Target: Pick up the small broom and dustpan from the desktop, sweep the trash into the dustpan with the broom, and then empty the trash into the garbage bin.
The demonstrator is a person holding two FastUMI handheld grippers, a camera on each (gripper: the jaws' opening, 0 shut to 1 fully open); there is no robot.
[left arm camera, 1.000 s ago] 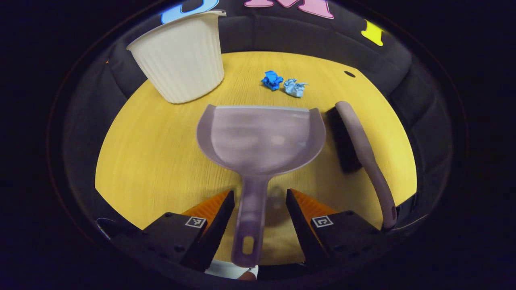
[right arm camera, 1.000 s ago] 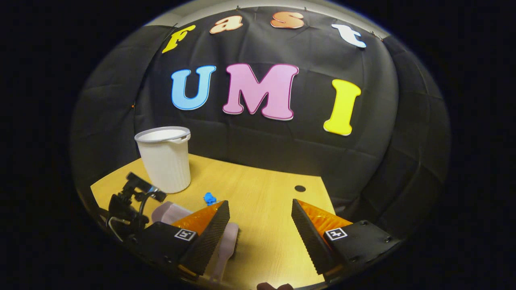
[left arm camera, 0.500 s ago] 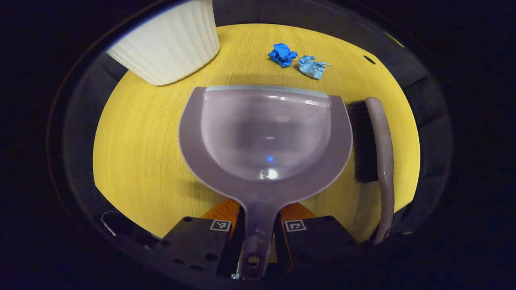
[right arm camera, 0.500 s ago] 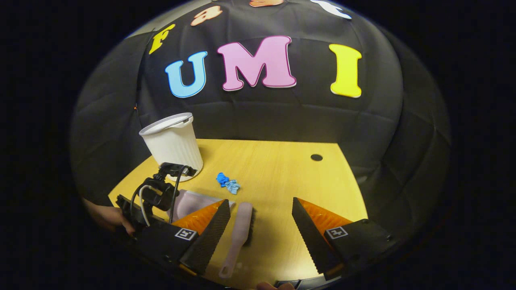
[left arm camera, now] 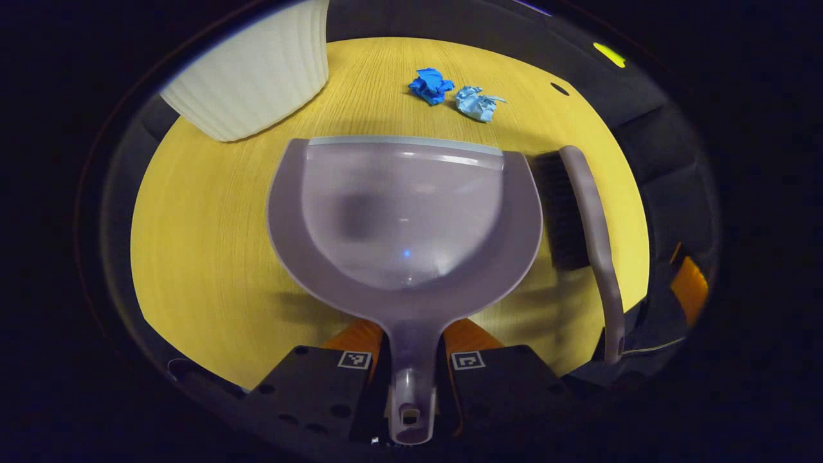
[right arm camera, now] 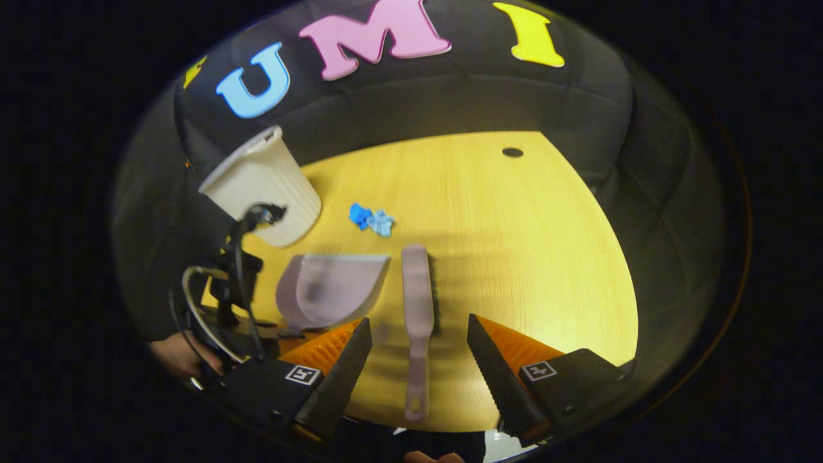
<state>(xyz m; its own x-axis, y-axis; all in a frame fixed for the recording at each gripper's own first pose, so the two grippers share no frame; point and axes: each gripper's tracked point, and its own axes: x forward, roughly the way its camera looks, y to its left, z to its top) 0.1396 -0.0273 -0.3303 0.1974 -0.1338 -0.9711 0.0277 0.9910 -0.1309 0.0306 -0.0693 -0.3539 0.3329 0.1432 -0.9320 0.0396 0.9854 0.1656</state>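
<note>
A pale mauve dustpan [left arm camera: 405, 212] lies on the yellow desktop [left arm camera: 206, 257], and my left gripper [left arm camera: 411, 350] is shut on its handle. To its right lies the small broom [left arm camera: 582, 218], black bristles toward the pan. Two crumpled blue paper scraps [left arm camera: 453, 93] sit beyond the pan's lip. In the right gripper view the broom [right arm camera: 419, 302] lies lengthwise with its handle between the fingers of my right gripper [right arm camera: 418, 350], which is open and hovering above it. The dustpan [right arm camera: 328, 289] and scraps [right arm camera: 371, 218] lie left of it. The white ribbed bin [right arm camera: 260, 186] stands at the far left.
The bin [left arm camera: 247, 77] stands at the desktop's far left corner, close to the pan's left front. A small round hole [right arm camera: 512, 152] marks the desktop near the far right edge. A hand [right arm camera: 177, 354] holds the left gripper at lower left in the right gripper view.
My left gripper slid forward and shut on the dustpan handle. The right gripper tilted down and moved over the broom, whose handle now lies between its open fingers.
</note>
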